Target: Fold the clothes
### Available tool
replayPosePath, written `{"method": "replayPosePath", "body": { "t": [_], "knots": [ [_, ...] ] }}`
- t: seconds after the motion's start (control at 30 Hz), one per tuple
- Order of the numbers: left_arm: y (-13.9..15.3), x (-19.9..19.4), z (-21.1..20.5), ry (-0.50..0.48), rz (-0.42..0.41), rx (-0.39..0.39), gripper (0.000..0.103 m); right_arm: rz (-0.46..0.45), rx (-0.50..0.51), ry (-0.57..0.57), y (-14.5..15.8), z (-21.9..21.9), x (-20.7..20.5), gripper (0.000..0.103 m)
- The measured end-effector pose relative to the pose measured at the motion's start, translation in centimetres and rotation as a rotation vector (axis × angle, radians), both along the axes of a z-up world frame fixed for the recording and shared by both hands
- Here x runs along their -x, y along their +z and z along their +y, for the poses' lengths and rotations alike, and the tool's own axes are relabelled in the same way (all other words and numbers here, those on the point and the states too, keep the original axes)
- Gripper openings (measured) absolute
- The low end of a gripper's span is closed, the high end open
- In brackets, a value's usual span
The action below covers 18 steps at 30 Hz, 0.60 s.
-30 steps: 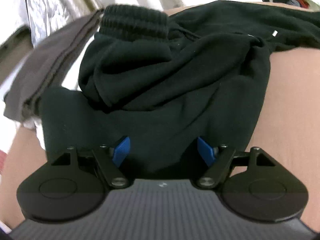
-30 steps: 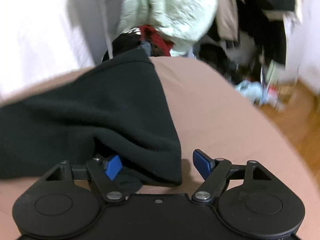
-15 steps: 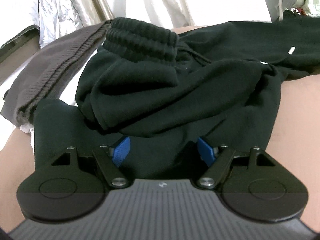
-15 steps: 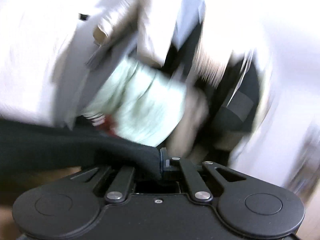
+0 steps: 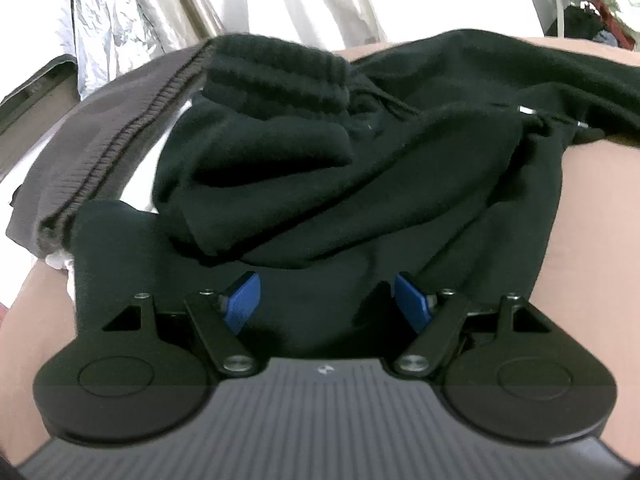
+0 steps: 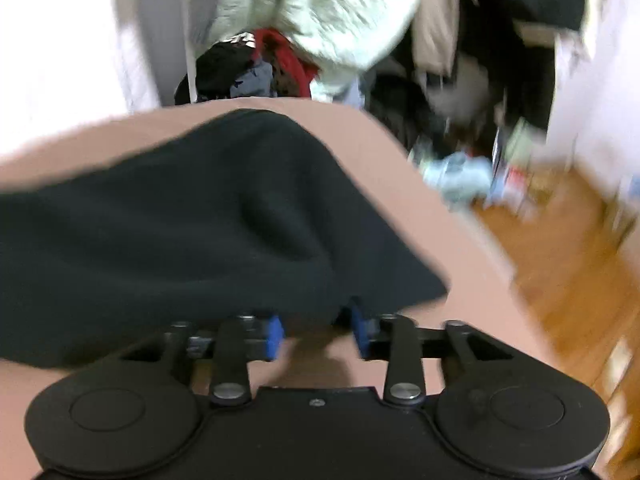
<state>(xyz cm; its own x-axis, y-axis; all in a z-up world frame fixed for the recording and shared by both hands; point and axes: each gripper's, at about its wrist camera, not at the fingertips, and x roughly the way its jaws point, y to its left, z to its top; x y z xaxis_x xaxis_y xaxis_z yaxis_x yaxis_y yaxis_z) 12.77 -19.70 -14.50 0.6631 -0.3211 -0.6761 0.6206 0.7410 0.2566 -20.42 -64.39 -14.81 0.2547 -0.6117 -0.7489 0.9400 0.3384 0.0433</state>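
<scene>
The black sweatshirt (image 5: 360,184) lies in a bumpy heap on the pink bed cover (image 5: 600,220), so I think the folding is only partly done. One sleeve with a ribbed cuff (image 5: 276,76) is flopped over the middle, and the cloth under it is full of wrinkles. It is not a neat flat stack yet. The right side of the sweatshirt (image 6: 192,232) looks smoother, with its edge lying near the front of the bed cover (image 6: 400,160). It needs more folds and some smoothing. The left gripper (image 5: 326,300) sits over the near edge of the black cloth with its jaws wide apart, and its blue pads (image 5: 242,302) do not squeeze anything. The right gripper (image 6: 316,334) has just been opening its jaws; they stand partly open, and the black edge hangs just over them, but the pads are not pinching it. Counting things: one black sweatshirt, two grippers, and one grey top (image 5: 104,132) lying beside the sweatshirt on the left. There is also one pale fluffy thing (image 6: 320,20) hanging behind the bed, and a messy pile of clothes (image 6: 256,68) that is too blurry to count.
</scene>
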Motion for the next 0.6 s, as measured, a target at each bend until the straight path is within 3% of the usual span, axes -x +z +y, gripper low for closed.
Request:
{"method": "replayPosePath", "body": {
  "t": [0.1,0.2,0.33,0.43,0.53,0.6],
  "knots": [
    [1.7,0.5,1.4,-0.019,-0.007,0.019,0.074,-0.256,-0.093,0.065,1.1,3.7,0.4,0.056],
    [2.7,0.9,2.6,-0.039,0.005,-0.007,0.075,-0.422,-0.171,0.182,1.5,7.7,-1.3,0.06],
    [2.7,1.5,4.4,-0.092,0.061,-0.058,0.078,-0.48,-0.255,0.359,1.7,12.5,-5.7,0.06],
    [3.2,2.4,5.9,-0.029,-0.092,-0.097,0.078,-0.483,-0.268,0.482,1.5,16.0,-8.7,0.06],
    [4.6,1.4,7.7,0.011,-0.161,-0.055,0.078,-0.495,-0.28,0.55,0.8,18.5,-10.6,0.06],
    [4.7,0.3,8.8,-0.002,-0.057,-0.003,0.081,-0.515,-0.315,0.579,0.0,19.9,-11.8,0.06]
  ]
}}
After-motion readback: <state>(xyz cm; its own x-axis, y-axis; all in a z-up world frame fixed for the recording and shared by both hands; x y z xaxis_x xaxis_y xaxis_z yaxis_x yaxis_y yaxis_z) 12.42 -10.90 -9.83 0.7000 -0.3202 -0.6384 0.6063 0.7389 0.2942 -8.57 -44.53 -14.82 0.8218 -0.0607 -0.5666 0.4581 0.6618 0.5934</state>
